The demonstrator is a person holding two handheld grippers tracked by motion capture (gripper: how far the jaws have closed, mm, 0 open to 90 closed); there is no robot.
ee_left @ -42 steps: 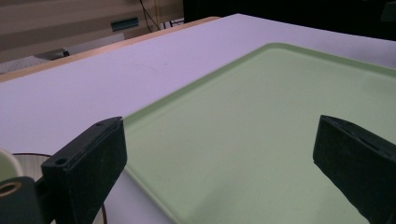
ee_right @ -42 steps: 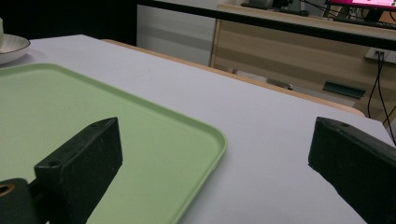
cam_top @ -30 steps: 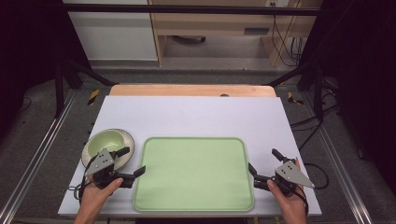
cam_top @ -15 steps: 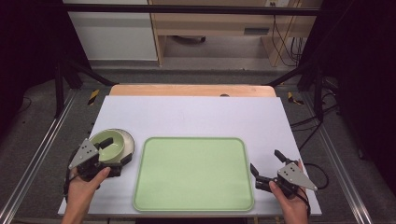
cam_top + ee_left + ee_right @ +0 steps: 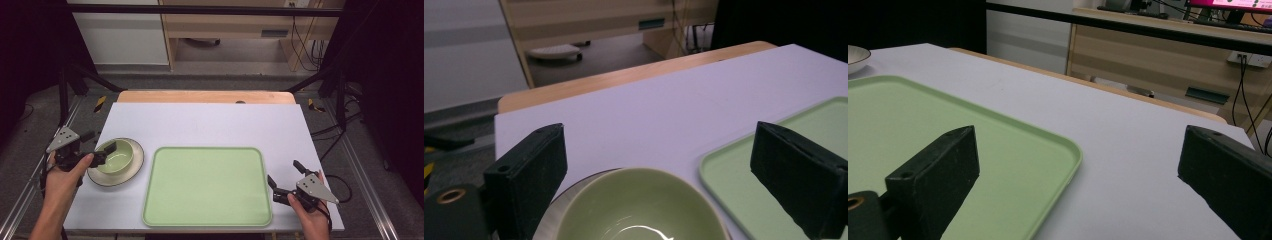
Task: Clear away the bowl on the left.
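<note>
The left gripper (image 5: 102,152) has its jaws wide open around the green bowl (image 5: 116,156), which sits on a plate (image 5: 131,172) left of the tray (image 5: 207,186); if they close off-centre, the bowl could slide or tip. The right gripper (image 5: 286,181) waits open at the tray's right edge. The right gripper view shows a desk (image 5: 1168,40) with cables behind the table (image 5: 210,122), which the left gripper view misses.

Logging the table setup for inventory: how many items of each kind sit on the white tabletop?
Green bowl: 1
White plate under the bowl: 1
Green tray: 1
Total: 3
</note>
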